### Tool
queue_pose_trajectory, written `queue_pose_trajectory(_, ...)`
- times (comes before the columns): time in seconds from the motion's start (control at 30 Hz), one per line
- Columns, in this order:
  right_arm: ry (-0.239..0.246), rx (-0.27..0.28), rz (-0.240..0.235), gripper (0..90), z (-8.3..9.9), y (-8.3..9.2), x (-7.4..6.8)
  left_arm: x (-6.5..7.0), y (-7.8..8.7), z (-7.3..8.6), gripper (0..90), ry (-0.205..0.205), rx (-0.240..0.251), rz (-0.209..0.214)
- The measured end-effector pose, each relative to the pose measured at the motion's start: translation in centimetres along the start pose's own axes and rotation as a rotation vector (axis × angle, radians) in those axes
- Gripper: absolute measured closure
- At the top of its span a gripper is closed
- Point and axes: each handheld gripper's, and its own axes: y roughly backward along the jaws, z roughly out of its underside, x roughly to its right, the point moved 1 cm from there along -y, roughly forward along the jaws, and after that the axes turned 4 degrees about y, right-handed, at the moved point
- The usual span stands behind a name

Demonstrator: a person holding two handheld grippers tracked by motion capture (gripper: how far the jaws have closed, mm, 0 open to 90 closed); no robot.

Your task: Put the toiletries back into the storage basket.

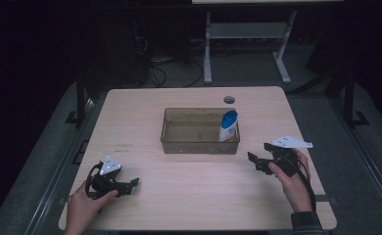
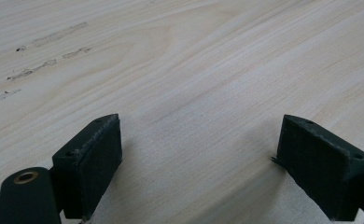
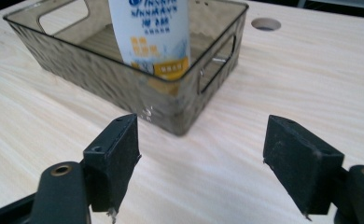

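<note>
Two grippers sit low at the near edge of the table point(image 1: 130, 112), one at each side. At the left, our left gripper point(image 1: 130, 185) rests with its jaws spread wide over bare wood and nothing between them, parked well clear. In the middle stands a smoky bin point(image 1: 172, 132), with a white bottle point(image 1: 227, 126) upright in its right end, blue cap up. At the right, our right gripper point(image 1: 258, 156) gapes empty, aimed at the bin's near corner, which we judge a ready stance.
</note>
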Motion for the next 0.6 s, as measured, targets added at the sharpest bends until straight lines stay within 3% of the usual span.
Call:
queue_pose_trajectory(0.4,-0.015,-0.053,0.032,25.3,3.1,1.2,0.7,0.0,0.0,0.0,12.9,-0.002,-0.001,-0.001)
queue_pose_trajectory(0.6,-0.016,-0.108,0.051,24.1,4.8,1.5,1.2,0.0,0.0,0.0,12.9,-0.002,-0.001,-0.001)
